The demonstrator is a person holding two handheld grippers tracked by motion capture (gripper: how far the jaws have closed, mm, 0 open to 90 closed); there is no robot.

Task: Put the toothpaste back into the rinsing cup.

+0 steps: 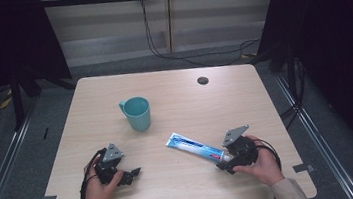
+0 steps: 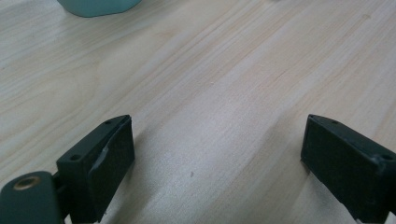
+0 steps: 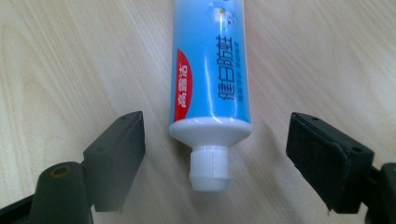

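The toothpaste tube lies flat on the table, right of the teal cup, its cap between the parted jaws of the right gripper, not yet gripped, while the left gripper rests wide open, so grasping and lifting remain.

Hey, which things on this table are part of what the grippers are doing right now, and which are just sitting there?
In the job:
- blue and white plastic toothpaste tube, cap end between the open jaws
- right gripper

Just lying about:
- teal plastic mug
- left gripper, open over bare light wooden table
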